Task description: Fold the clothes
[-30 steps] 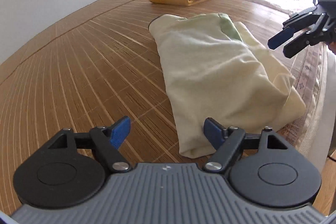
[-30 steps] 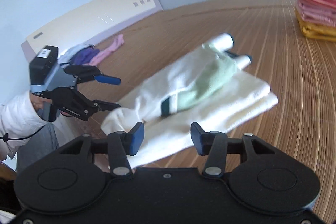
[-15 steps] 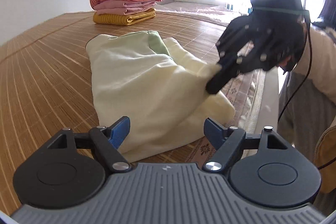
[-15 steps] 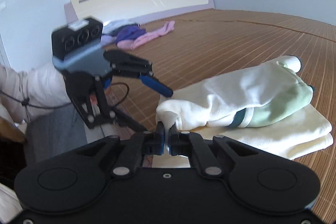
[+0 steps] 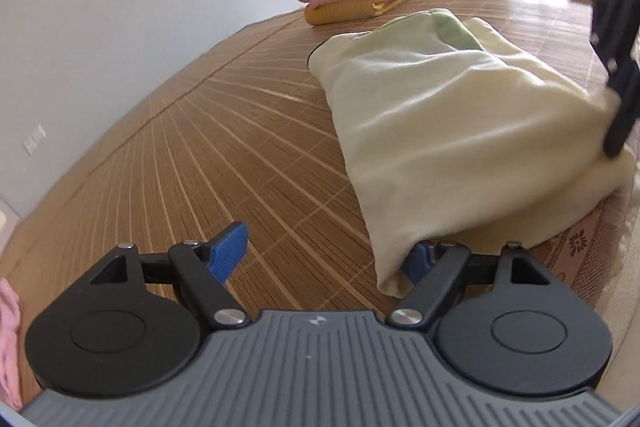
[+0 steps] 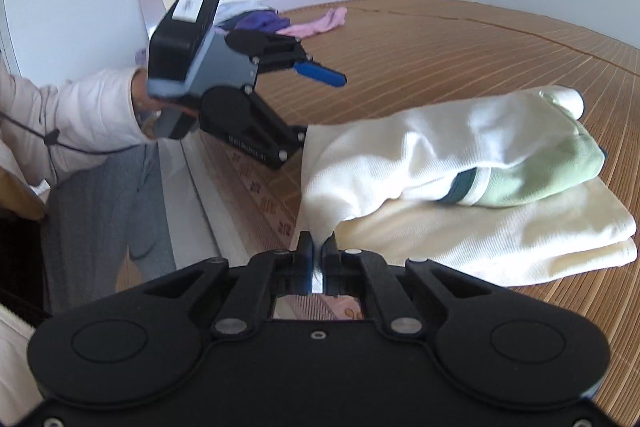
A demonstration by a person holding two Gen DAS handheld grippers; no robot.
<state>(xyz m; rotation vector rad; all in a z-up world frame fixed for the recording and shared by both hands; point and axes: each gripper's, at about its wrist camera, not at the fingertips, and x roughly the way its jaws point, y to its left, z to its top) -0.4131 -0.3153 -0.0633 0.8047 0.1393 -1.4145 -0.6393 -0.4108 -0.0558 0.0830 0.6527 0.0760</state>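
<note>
Here the cream garment point(image 5: 448, 131) lies on the bed's bamboo mat point(image 5: 240, 155), long axis running away from both claws; right claw point(image 6: 318, 247) is clenched on its near corner, left claw point(image 5: 324, 259) released, straddling the other near corner

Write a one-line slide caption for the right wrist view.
Right gripper pinches a corner of the cream garment on the bamboo mat while the open left gripper approaches its other corner.
</note>
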